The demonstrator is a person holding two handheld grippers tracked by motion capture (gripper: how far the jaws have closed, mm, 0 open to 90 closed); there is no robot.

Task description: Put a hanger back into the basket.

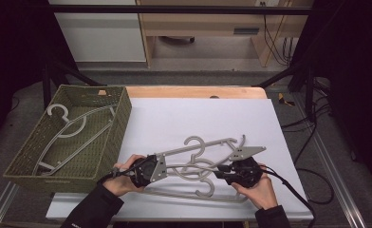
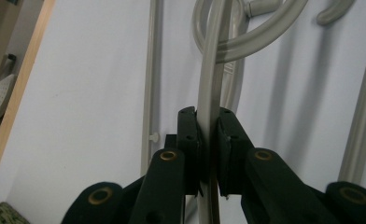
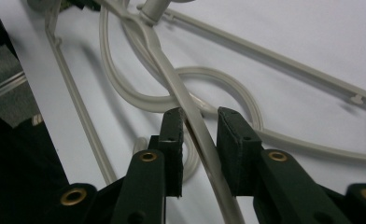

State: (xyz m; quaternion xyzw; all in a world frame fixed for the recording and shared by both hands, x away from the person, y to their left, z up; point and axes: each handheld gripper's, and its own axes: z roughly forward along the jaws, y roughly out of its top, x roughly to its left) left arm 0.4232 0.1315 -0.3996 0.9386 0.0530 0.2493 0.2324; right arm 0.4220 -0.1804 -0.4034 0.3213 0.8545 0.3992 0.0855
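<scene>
Both hand-held grippers (image 1: 167, 167) (image 1: 222, 169) on tangled hangers (image 1: 198, 164).

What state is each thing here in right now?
Left gripper: shut on a hanger bar.
Right gripper: open, a bar between its jaws.
Table hangers: tangled in a pile.
Basket: holds a hanger lying flat.

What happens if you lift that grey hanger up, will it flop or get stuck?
Probably stiff, not floppy: the hanger is thin moulded plastic, likely light. It may snag, since its hook loops through another hanger. The left gripper grips one narrow bar, so it could swivel.
</scene>
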